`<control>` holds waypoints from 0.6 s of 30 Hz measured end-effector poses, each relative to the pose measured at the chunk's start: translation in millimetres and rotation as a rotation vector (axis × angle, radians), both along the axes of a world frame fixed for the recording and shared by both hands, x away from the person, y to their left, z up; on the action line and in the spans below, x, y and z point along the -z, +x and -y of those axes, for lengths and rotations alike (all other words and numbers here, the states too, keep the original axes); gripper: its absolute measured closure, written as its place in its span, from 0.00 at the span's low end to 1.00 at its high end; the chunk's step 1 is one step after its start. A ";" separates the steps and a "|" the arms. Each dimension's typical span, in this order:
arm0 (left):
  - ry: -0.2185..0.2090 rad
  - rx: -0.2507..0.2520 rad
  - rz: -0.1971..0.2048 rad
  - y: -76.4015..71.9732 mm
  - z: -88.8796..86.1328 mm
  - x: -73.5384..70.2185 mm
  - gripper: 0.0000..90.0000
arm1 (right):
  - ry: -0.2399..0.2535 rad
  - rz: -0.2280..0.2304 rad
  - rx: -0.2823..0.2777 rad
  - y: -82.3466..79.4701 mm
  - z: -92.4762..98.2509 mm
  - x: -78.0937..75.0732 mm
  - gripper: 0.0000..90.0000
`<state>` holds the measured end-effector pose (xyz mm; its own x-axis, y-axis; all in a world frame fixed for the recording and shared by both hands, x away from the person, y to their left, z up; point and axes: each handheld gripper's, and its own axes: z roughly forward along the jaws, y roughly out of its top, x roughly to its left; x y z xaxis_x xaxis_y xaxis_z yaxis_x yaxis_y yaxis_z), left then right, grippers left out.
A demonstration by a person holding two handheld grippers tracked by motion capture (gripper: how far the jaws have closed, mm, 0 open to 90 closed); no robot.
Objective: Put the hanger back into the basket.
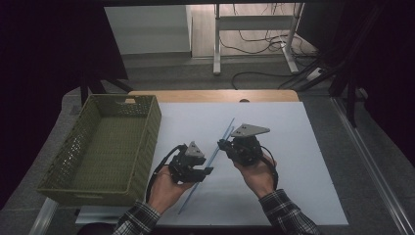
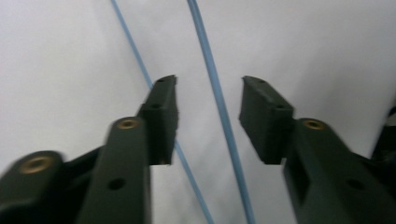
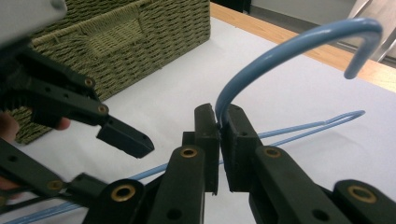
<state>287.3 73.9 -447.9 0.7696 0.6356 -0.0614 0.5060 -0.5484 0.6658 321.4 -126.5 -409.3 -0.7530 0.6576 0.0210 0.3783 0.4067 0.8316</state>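
The blue wire hanger [image 1: 215, 147] lies near the centre of the white table surface [image 1: 303, 161], between the two grippers and well apart from the green woven basket [image 1: 105, 147] at 9 o'clock. Its long axis runs from about 7 o'clock to 1 o'clock in the high view; the hook [image 3: 299, 44] rises upward and curls over at its tip. The right gripper [image 3: 219, 116] is clamped narrowly on the hook's stem. The left gripper [image 2: 208, 109] stands wide, its jaws straddling one wire without contact. Risk, as a judgement: the thin round stem may pivot or slip in the right clamp if lifted alone, swinging the frame. Closing the left gripper off-line could miss the wire.
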 end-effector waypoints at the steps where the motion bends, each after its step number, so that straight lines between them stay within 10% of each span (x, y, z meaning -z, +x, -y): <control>1: 0.000 0.003 -0.001 0.2 0.7 0.8 0.67 | 0.000 -0.005 0.005 0.2 -0.3 -0.4 0.95; 12: 0.050 -0.015 -0.029 1.1 8.8 7.1 0.90 | -0.022 -0.014 0.016 1.3 -4.7 1.4 0.95; 18: 0.004 -0.050 -0.078 6.6 -0.3 6.8 0.96 | -0.042 0.002 0.020 0.2 -6.1 1.8 0.94</control>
<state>293.9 74.2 -454.8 0.7300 0.6734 -0.1173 0.5830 -0.5239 0.6210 321.6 -120.4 -411.1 -0.7399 0.6727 -0.0086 0.3847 0.4335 0.8149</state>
